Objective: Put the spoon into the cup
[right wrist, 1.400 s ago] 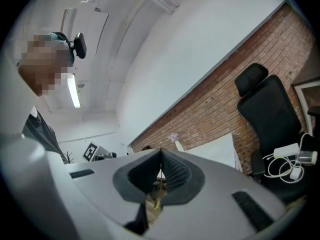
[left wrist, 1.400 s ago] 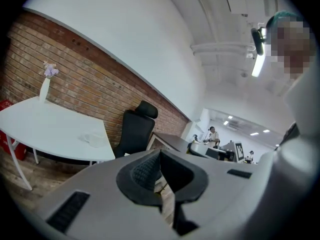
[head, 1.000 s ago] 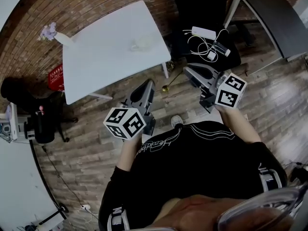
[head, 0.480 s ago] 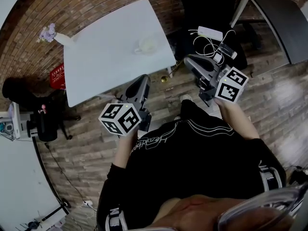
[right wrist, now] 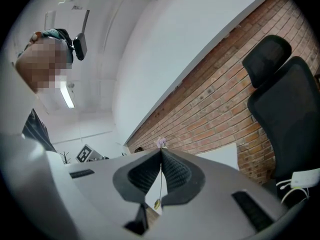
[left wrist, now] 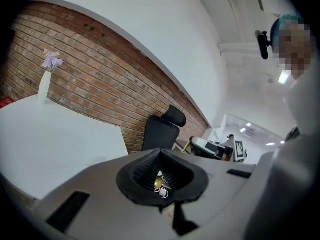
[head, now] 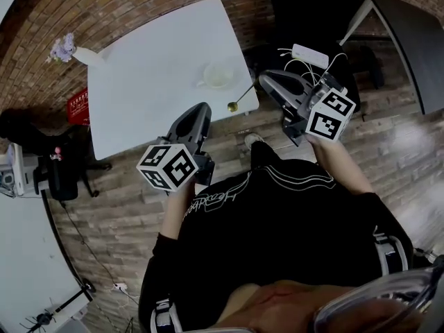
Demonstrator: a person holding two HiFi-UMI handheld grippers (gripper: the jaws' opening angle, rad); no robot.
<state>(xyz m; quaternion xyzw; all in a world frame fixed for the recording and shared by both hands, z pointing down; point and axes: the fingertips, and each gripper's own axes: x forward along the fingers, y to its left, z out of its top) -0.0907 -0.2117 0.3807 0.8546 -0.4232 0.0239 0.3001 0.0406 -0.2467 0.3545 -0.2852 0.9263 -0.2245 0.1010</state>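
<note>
A white cup (head: 218, 76) stands on the white table (head: 152, 82) near its right front corner. My right gripper (head: 263, 80) is shut on the thin handle of a gold spoon (head: 237, 101), whose bowl hangs over the table's corner, just right of the cup. In the right gripper view the spoon (right wrist: 158, 194) runs down from the closed tips of the right gripper (right wrist: 161, 150). My left gripper (head: 202, 108) hovers at the table's front edge, below the cup. In the left gripper view the left gripper (left wrist: 160, 151) has its jaws together with nothing held.
A vase with purple flowers (head: 66, 47) stands at the table's far left corner. A black office chair (right wrist: 280, 94) is beyond the table's right side. A white power strip with cables (head: 309, 53) lies on a black seat by my right gripper. A dark table (head: 409, 26) is at far right.
The person has stepped toward the white table and both grippers have come forward with it. The spoon's bowl, over the floor before, now hangs at the table's corner beside the cup.
</note>
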